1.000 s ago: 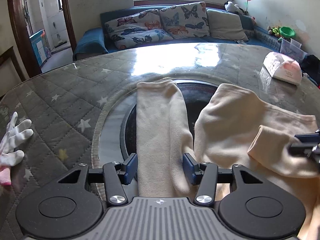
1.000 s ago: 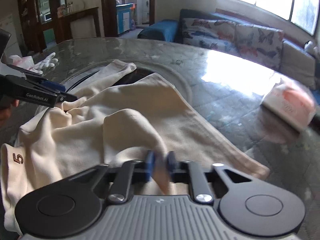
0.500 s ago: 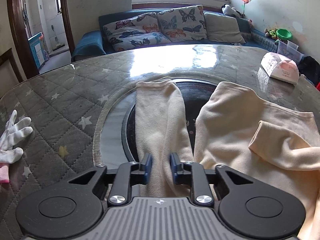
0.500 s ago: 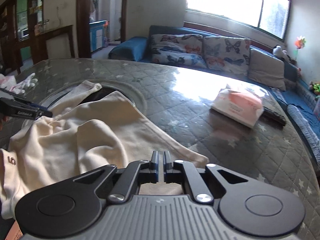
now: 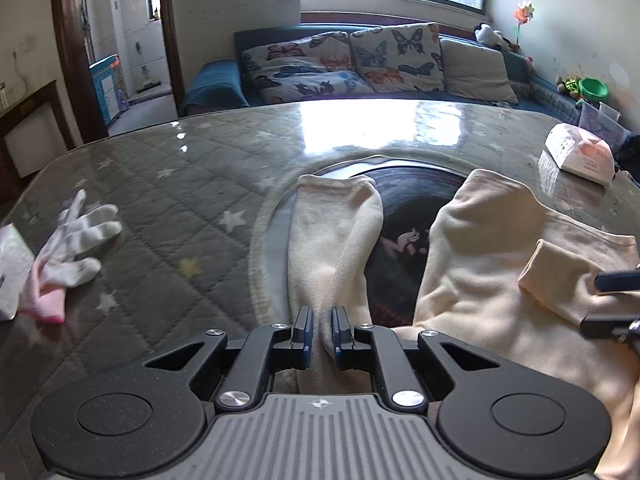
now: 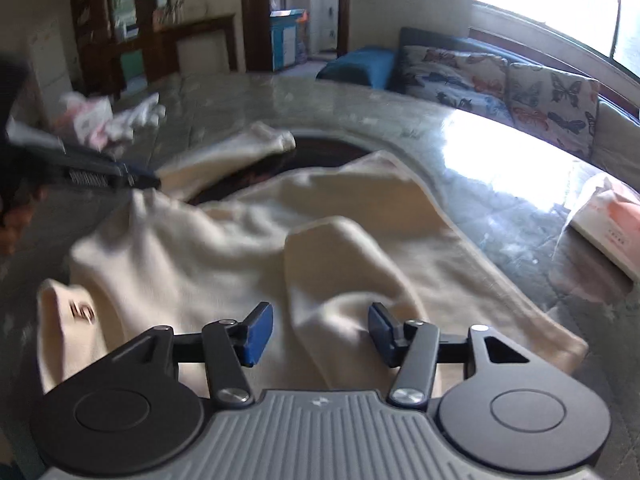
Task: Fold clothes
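Cream long-sleeved top (image 5: 492, 280) lies spread across the round tabletop (image 5: 180, 184), over its dark centre inset and reaching the near edge. Left gripper (image 5: 322, 330): jaws have just been closing and now pinch a raised fold of the left sleeve (image 5: 332, 240), whose cuff lies at the inset's far rim. Right gripper (image 6: 320, 330): jaws have just been opening and stand half apart; the folded-over right sleeve (image 6: 340, 264) lies between the pads, not gripped. White glove (image 5: 80, 236) rests near the left edge. Tissue pack (image 5: 580, 156) sits toward the right edge.
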`<state>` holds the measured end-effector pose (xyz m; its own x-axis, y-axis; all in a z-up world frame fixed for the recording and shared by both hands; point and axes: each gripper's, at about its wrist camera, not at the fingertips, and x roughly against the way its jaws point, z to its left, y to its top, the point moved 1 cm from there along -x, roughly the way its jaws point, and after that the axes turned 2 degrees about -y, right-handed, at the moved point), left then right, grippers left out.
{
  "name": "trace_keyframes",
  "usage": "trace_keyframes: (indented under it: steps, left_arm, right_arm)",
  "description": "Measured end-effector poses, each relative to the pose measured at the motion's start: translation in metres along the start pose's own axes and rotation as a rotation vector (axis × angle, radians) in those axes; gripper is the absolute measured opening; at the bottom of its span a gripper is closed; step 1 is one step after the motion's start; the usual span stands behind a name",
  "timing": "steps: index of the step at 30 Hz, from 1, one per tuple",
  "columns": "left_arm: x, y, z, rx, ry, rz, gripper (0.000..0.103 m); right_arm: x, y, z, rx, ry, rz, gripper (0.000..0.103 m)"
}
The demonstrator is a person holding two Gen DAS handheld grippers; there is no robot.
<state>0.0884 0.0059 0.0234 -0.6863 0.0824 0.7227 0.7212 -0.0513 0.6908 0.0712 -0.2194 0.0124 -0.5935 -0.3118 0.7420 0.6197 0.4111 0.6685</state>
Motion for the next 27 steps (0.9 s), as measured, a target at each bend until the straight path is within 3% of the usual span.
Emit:
trace_keyframes:
  steps: [2,9,19,27]
  left_arm:
    - [0.002,-0.004,0.003,0.011,0.004,0.000,0.012]
    - [0.011,-0.013,0.003,0.028,0.010,-0.013,0.012]
    - [0.025,-0.026,0.013,0.066,0.023,-0.028,0.012]
    - [0.040,-0.039,0.020,0.096,0.032,-0.032,0.012]
  right_arm:
    - [0.000,-0.004,0.001,0.001,-0.017,-0.014,0.050]
    - [0.018,-0.013,-0.013,-0.047,-0.073,-0.029,0.010]
    - [0.070,-0.038,-0.042,-0.106,-0.239,-0.125,0.007]
    - [0.104,-0.074,-0.078,-0.219,-0.350,-0.135,0.007]
